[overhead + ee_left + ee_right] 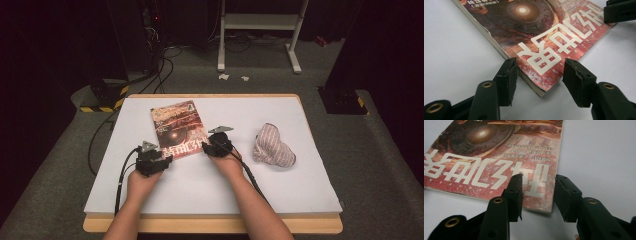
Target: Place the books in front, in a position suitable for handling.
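Book position first: in the high view, the red-and-brown paperback book with large white cover characters (178, 129) lies flat on the white table sheet (210, 185), left of centre, its near edge toward you. Your left gripper (161, 156) sits at the near left corner of that paperback, and your right gripper (209, 145) at the near right corner. A striped pink-and-white cloth bundle (272, 146) rests well apart to the right; leave it out of the work.

In the left gripper view, the jaws of the left gripper (539, 75) stand apart, straddling the book's near corner (541, 90). The left jaw sits against or just beside the spine edge; contact cannot be confirmed. The right jaw is clear of the cover. Nothing is clamped yet. Lower one jaw to table level so it slides under the corner rather than pushing the book away.

In the right gripper view, the right gripper (537, 195) also has its jaws apart. The left jaw stands over the cover, while the right jaw is just off the book's side edge (556, 170). No grip is visible. Close both grippers evenly and at the same pace, so the book does not rotate on the sheet. Keep the wrists level while you do so.
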`<action>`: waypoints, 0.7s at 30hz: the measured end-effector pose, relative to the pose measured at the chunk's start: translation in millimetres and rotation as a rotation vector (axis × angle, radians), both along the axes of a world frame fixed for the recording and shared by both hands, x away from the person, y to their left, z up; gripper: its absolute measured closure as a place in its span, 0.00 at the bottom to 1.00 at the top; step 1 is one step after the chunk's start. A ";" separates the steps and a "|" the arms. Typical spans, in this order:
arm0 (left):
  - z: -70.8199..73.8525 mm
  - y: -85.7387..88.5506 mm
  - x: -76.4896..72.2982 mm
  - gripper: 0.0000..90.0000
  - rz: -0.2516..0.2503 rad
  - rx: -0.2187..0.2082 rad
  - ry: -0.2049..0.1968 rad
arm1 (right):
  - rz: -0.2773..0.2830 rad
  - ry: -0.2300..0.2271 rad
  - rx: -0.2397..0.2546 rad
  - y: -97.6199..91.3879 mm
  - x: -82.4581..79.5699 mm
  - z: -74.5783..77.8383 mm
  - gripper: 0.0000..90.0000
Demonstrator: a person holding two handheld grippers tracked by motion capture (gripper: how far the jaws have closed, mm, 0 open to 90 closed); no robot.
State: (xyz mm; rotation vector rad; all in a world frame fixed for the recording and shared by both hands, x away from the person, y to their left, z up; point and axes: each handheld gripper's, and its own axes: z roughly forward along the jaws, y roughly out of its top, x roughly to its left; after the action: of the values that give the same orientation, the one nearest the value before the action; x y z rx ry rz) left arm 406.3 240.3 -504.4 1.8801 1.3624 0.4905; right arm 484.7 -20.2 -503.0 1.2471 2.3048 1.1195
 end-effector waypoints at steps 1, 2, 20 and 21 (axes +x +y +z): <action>0.0 -0.4 -0.5 0.51 -0.002 0.002 0.000 | 0.000 -0.001 -0.001 -0.4 -1.3 0.0 0.66; 0.1 -0.8 -1.0 0.51 -0.007 0.006 -0.001 | -0.001 -0.003 -0.001 -1.0 -2.7 -0.1 0.66; 2.3 -23.3 -20.7 0.52 -0.111 0.028 0.006 | -0.005 -0.012 -0.012 -31.4 -39.7 0.6 0.67; 2.3 -26.3 -22.3 0.52 -0.119 0.025 0.006 | -0.011 -0.009 -0.013 -34.5 -43.7 0.9 0.67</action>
State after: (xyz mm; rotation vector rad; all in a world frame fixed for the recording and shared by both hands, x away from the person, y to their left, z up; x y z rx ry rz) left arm 384.0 214.1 -502.2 1.9715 1.2453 0.4441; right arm 441.0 -54.7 -502.1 1.2456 2.2922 1.1025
